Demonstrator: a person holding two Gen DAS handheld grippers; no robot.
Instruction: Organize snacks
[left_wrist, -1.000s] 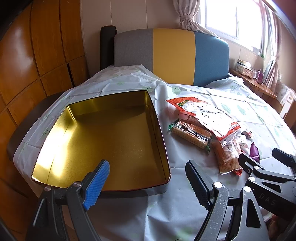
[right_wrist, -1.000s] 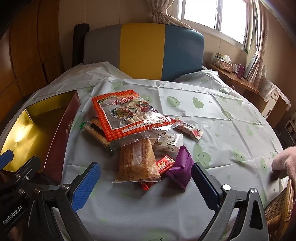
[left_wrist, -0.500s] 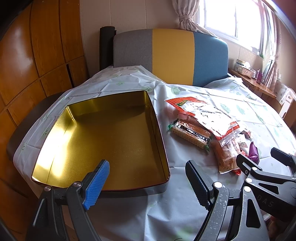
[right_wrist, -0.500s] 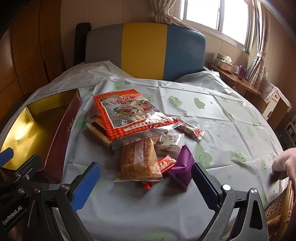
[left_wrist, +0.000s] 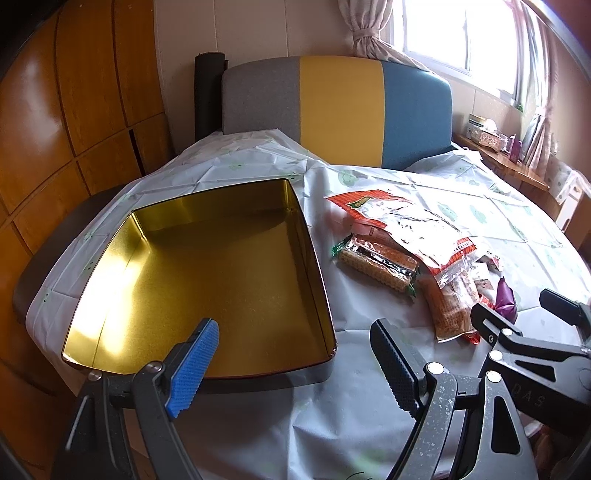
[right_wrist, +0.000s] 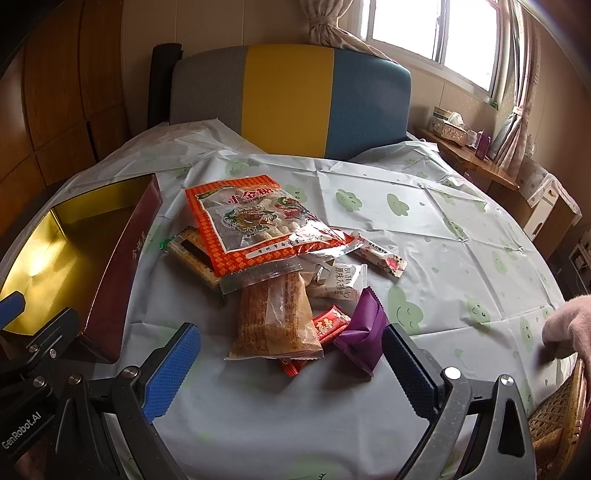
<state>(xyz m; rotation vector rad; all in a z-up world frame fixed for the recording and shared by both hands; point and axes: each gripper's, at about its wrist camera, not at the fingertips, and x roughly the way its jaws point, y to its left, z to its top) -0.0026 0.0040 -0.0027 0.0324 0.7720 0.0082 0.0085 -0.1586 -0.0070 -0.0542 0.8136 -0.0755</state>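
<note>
Right wrist view shows the right gripper (right_wrist: 291, 365) with its jaws wide apart, empty, low over the table (right_wrist: 461, 258) just short of the snack pile. Nearest its opening lie the clear bag of fried crisps (right_wrist: 275, 321), a small red packet (right_wrist: 330, 325) and a purple packet (right_wrist: 364, 332); the big orange bag (right_wrist: 255, 225) rests across the top of the pile, partly over a pack of crackers (right_wrist: 192, 258). The left gripper (left_wrist: 295, 360), jaws also apart and holding nothing, hangs over the near edge of the open gold tin (left_wrist: 314, 258), which is empty and sits just left of the pile. A sensible first pick seems to be a loose front packet: close on its middle, lift clear, and avoid dragging neighbours.
</note>
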